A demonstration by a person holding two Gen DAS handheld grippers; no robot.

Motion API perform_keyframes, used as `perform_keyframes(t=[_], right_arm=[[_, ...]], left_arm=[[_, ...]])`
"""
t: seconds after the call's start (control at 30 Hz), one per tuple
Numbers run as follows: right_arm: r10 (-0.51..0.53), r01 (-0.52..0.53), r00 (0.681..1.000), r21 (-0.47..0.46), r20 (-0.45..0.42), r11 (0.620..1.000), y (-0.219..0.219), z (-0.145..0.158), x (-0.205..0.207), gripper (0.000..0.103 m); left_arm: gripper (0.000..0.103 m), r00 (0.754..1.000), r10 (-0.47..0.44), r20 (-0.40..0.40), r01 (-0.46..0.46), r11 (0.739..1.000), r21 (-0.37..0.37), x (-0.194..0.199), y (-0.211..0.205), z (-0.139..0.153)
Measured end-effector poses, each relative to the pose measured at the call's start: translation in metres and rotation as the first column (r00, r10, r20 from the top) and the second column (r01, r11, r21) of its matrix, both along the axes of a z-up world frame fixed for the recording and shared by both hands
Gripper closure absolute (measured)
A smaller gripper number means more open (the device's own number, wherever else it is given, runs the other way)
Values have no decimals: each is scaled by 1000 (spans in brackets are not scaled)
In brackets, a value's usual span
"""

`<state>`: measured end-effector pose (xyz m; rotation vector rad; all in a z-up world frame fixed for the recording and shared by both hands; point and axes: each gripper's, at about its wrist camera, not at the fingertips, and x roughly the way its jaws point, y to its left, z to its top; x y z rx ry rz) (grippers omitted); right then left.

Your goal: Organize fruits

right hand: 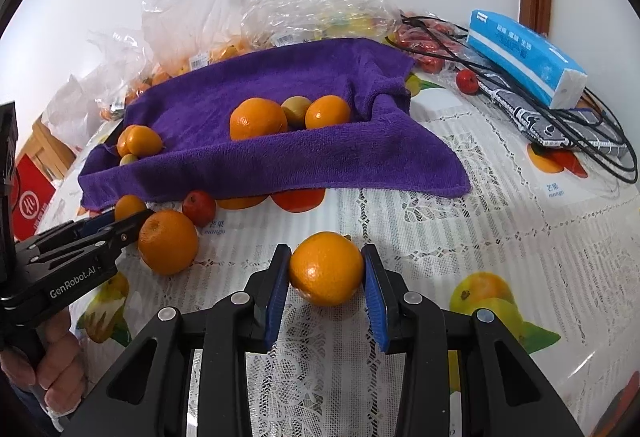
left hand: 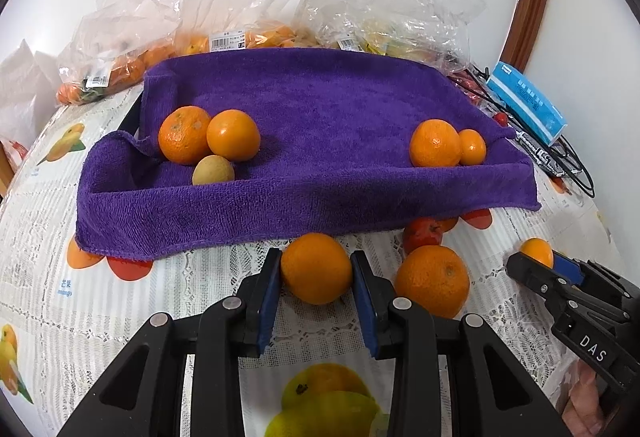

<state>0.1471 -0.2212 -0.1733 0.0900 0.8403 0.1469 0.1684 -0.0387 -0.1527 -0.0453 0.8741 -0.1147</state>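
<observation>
My left gripper (left hand: 316,271) is shut on an orange (left hand: 316,268) just in front of the purple towel-lined tray (left hand: 280,213). My right gripper (right hand: 326,271) is shut on another orange (right hand: 326,268) on the tablecloth, and it shows in the left wrist view (left hand: 538,261). A loose orange (left hand: 432,281) and a small red fruit (left hand: 422,233) lie between the grippers. In the tray, two oranges (left hand: 208,135) and a yellow-green fruit (left hand: 213,170) sit at the left; two oranges (left hand: 446,143) sit at the right.
Clear plastic bags of fruit (left hand: 248,33) stand behind the tray. A blue tissue pack (right hand: 528,57), black cables (right hand: 592,141) and a small red fruit (right hand: 467,80) lie at the right. The tablecloth (right hand: 500,237) is lace with printed fruit.
</observation>
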Motion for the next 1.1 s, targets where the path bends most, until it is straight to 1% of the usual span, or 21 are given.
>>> perform_keyframes(t=[0.17,0.33,0.43,0.53,0.6,0.7,0.9,1.1], right_arm=[[3,-3,1000,0,3,1000,0,0,0,66],[4,-3,1000,-38,8,999,4,0,-1,67],[1,-1,1000,-25,9,1000,2,0,-1,67],[4,-4,1000,-2,12,1000,-1,1,-1,68],[13,-14,1000,20,19,1000,-3,1,-2,68],[19,-20,999,42,39,999,-5,4,-5,68],[31,-35,997,48,70,998,-2,9,-10,68],[40,-47,994,72,99,996,-5,13,-15,68]], left_arm=[[71,1000,-2,2,2,1000,-17,-1,2,0],[71,1000,-10,3,10,1000,-15,-1,2,0],[71,1000,-10,5,10,999,-35,-2,4,0],[71,999,-24,22,26,994,-109,-5,9,3],[71,999,-24,38,29,991,-127,-7,11,4],[71,998,-38,43,45,985,-169,-8,11,5],[71,995,-55,78,68,983,-169,-13,6,8],[71,993,-42,107,60,983,-171,-21,11,14]])
